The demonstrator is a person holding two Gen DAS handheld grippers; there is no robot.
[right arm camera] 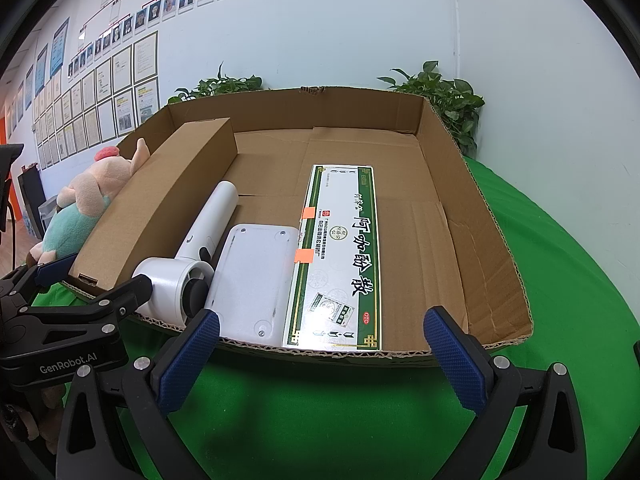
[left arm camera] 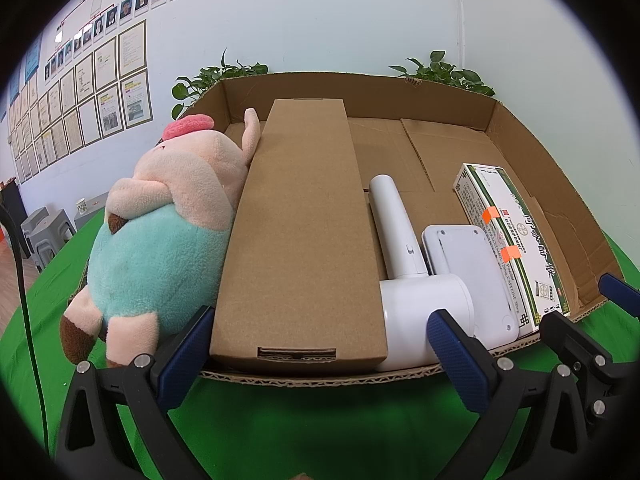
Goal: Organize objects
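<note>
On the green worktop (right arm camera: 560, 280) stands a shallow cardboard tray (right arm camera: 472, 184), its near wall facing both cameras. Four items lie flat and side by side along the near wall, apparently packed in rows to save floor space: a long brown carton (left arm camera: 296, 240) at the left, then a white handheld fan (right arm camera: 180, 276), a white flat device (right arm camera: 252, 280), and a green-and-white medicine box (right arm camera: 340, 256). Carton, fan handle and medicine box all have their long axes running from near wall to far wall; the fan's round head sits at the near end, and its handle points away, tilted slightly right in the right wrist view. The flat device touches the medicine box along one long edge. A plush pig (left arm camera: 160, 232) leans against the carton's outer left side, head toward the far end; whether it rests inside the tray cannot be told. Left tongs (left arm camera: 320, 344) hang released before the carton's near end, grasping nothing. Right tongs (right arm camera: 320, 344) are likewise spread wide and empty, just short of the medicine box. The tray's right and far floor is bare.
</note>
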